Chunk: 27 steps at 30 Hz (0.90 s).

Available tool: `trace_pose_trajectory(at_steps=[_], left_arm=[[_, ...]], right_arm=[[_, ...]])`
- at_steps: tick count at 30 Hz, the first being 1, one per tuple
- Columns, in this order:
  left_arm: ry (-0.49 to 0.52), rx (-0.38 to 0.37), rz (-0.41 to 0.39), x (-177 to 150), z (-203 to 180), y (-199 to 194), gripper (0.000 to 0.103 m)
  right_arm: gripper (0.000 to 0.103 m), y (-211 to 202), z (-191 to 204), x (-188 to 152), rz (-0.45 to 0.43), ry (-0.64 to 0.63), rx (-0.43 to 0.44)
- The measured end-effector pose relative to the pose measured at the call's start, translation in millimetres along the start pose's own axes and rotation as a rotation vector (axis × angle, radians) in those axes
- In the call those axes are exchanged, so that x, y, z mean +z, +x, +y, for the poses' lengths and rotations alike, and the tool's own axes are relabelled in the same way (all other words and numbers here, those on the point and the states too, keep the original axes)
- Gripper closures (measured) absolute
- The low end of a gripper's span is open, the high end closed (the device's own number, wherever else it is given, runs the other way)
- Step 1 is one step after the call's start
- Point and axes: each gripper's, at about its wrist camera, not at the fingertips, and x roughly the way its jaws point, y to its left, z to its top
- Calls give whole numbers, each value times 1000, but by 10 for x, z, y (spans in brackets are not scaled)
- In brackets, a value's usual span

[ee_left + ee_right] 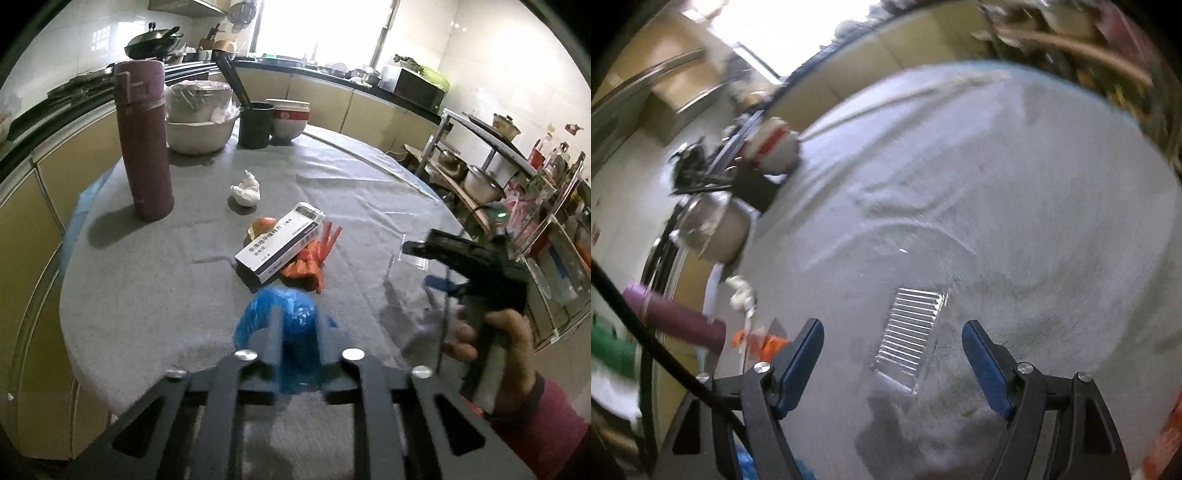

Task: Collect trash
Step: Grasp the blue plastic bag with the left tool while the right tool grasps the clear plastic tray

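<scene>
On the grey tablecloth (155, 280) lie a crumpled white tissue (246, 190), a white medicine box (282, 242), orange wrapper scraps (306, 267) and a bit of orange peel (260, 226). My left gripper (295, 332) is shut on a crumpled blue plastic bag (295, 317), just in front of the box. My right gripper (894, 350) stands open over a clear ribbed plastic container (910, 332) that lies between and just ahead of its blue pads (801, 362), which do not touch it. In the left wrist view the right gripper (428, 266) hangs at the table's right side.
A tall purple flask (146, 140) stands at the left. A lidded white bowl (201, 122), a black cup (256, 125) and a red-and-white bowl (290, 122) line the far edge. A shelf rack with pots (484, 177) stands right of the table. A hand in a pink sleeve (513, 332) holds the right gripper.
</scene>
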Motion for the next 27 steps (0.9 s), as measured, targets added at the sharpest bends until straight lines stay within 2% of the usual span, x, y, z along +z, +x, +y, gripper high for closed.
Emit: trace_pose_trajectory(at_steps=[2, 4, 5, 6, 8, 10, 12, 13, 14, 15, 16, 21, 25, 27], left_arm=[[-4, 4, -10, 0, 18, -38, 91], [-9, -1, -17, 4, 33, -66, 91], [-9, 0, -22, 7, 35, -74, 91], [-6, 2, -23, 10, 31, -72, 91], [-5, -4, -8, 2, 33, -44, 91], [-14, -8, 9, -11, 55, -16, 91], [-16, -14, 23, -26, 80, 7, 89], [-13, -21, 40, -37, 86, 26, 77], [-11, -32, 62, -52, 91, 56, 68], [-13, -38, 71, -67, 92, 67, 52], [-13, -48, 76, -90, 95, 81, 44], [6, -72, 128, -170, 66, 255, 42], [10, -70, 146, -203, 40, 418, 41], [27, -62, 139, -217, 13, 442, 41]], right_arm=[[24, 5, 69, -4, -33, -25, -23], [26, 54, 140, -12, -17, -54, -18], [34, 81, 183, -26, -11, -74, -28], [38, 86, 241, -43, -17, -115, -38], [63, 69, 300, -84, -9, -172, -3], [68, -1, 354, -134, -31, -240, -36], [74, -75, 376, -178, -41, -304, -31], [76, -133, 366, -209, -43, -325, -7], [77, -187, 353, -231, -51, -340, 3], [77, -251, 337, -257, -63, -360, 10], [78, -302, 320, -277, -68, -376, 18], [78, -528, 127, -347, -84, -387, 7], [76, -716, -44, -250, -94, -288, 71], [68, -768, -103, -165, -94, -229, 101]])
